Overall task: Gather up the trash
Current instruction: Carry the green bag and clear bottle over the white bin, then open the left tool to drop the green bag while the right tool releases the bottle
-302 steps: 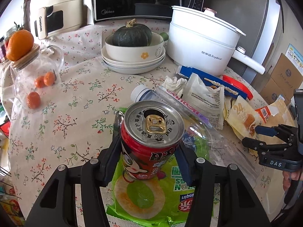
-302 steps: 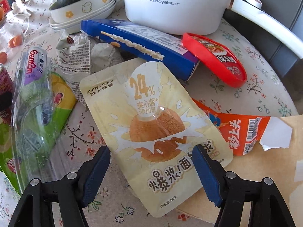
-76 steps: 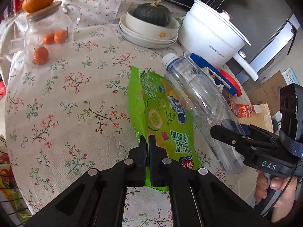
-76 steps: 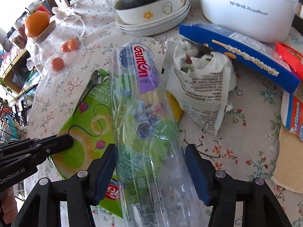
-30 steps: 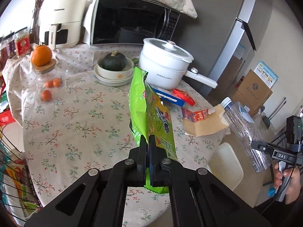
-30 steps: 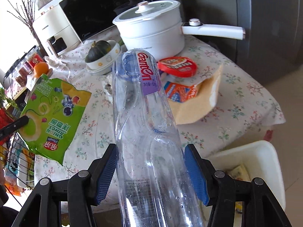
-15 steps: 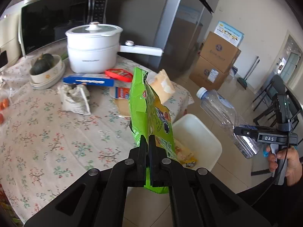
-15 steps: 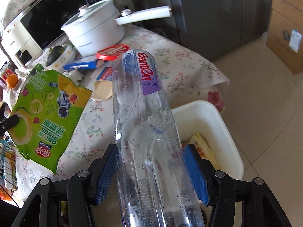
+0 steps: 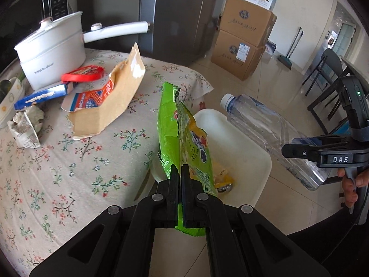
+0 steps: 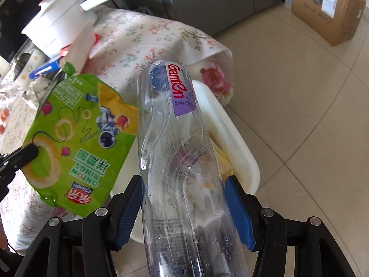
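Observation:
My left gripper (image 9: 179,173) is shut on a green onion-rings snack bag (image 9: 182,136) and holds it upright over the near rim of a white trash bin (image 9: 249,152) on the floor. My right gripper (image 10: 184,205) is shut on a clear empty plastic bottle (image 10: 175,138), cap pointing forward, above the same bin (image 10: 239,147). The bottle (image 9: 265,129) and the right gripper (image 9: 299,152) also show in the left wrist view. The snack bag (image 10: 80,133) hangs left of the bottle. Yellow wrappers (image 9: 221,175) lie in the bin.
The table with floral cloth (image 9: 69,152) stands left of the bin and bears a brown paper envelope (image 9: 110,106), an orange wrapper (image 9: 90,99), a red lid (image 9: 83,73), a blue box (image 9: 41,97), crumpled paper (image 9: 25,124) and a white pot (image 9: 50,53). Cardboard boxes (image 9: 242,39) and a dark chair (image 9: 332,78) stand behind.
Both grippers have swung from over the table to above the white bin, carrying the snack bag and the bottle. The bin is now closer and directly below them.

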A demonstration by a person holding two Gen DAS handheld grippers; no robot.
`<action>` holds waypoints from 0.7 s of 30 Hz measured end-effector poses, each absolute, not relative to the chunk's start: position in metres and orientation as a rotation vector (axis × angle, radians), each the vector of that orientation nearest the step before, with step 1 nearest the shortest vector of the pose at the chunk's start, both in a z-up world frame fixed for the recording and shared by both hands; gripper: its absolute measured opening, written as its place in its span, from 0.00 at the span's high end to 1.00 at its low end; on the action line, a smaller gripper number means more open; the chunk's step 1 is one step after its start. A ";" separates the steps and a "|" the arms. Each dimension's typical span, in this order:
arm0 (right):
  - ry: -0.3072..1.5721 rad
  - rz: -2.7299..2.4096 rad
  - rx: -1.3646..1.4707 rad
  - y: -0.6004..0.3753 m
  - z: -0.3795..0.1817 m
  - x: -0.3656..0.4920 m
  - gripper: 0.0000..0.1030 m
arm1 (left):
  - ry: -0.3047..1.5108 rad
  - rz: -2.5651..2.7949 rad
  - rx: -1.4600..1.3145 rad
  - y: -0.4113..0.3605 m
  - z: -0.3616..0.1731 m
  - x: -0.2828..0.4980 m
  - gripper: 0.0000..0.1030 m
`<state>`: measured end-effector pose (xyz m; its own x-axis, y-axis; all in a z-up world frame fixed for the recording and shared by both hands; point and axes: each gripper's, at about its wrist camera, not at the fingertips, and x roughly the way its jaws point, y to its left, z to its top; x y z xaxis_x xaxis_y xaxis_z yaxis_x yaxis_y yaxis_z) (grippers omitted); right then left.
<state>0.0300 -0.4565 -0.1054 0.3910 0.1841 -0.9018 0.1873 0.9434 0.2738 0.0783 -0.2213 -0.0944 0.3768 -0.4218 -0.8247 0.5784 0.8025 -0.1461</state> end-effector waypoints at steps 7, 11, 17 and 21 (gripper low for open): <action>1.219 -0.033 0.373 -0.468 -0.121 0.030 0.39 | 1.020 -0.656 0.205 -0.244 -0.120 0.091 0.96; 1.253 -0.053 0.363 -0.470 -0.130 0.032 0.39 | 1.032 -0.652 0.273 -0.248 -0.123 0.087 0.88; 1.294 -0.053 0.354 -0.468 -0.141 0.041 0.38 | 1.013 -0.634 0.260 -0.221 -0.106 0.082 0.56; 1.353 -0.034 0.323 -0.454 -0.155 0.057 0.38 | 1.003 -0.614 0.250 -0.197 -0.095 0.079 0.53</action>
